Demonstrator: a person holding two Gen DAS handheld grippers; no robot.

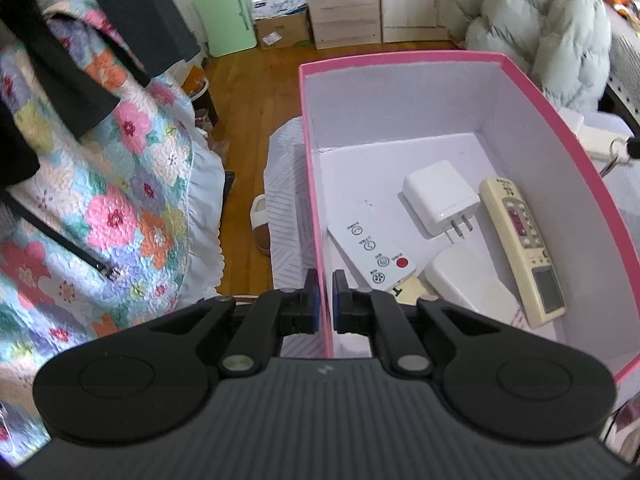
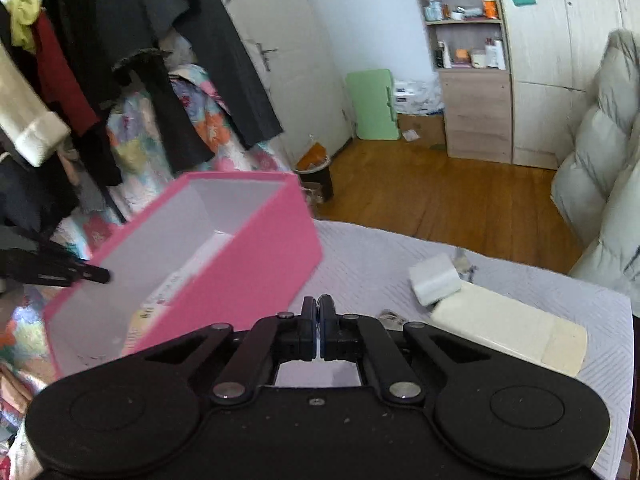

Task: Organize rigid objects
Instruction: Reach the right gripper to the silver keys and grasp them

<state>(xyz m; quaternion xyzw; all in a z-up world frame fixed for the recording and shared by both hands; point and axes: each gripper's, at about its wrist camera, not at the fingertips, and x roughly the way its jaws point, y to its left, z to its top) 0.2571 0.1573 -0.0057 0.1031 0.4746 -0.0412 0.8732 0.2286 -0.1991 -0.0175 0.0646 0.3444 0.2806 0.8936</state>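
Left claw clamps near-left wall of pink box. Inside: white remote, charger, beige remote. Right claw pinched closed, empty — above tabletop.

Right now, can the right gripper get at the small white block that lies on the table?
Probably yes. The right gripper is shut on nothing, and the small white block lies uncovered on the table ahead of it to the right, outside the pink box; nothing stands between.

Black claws, blue pads, silver rivets.
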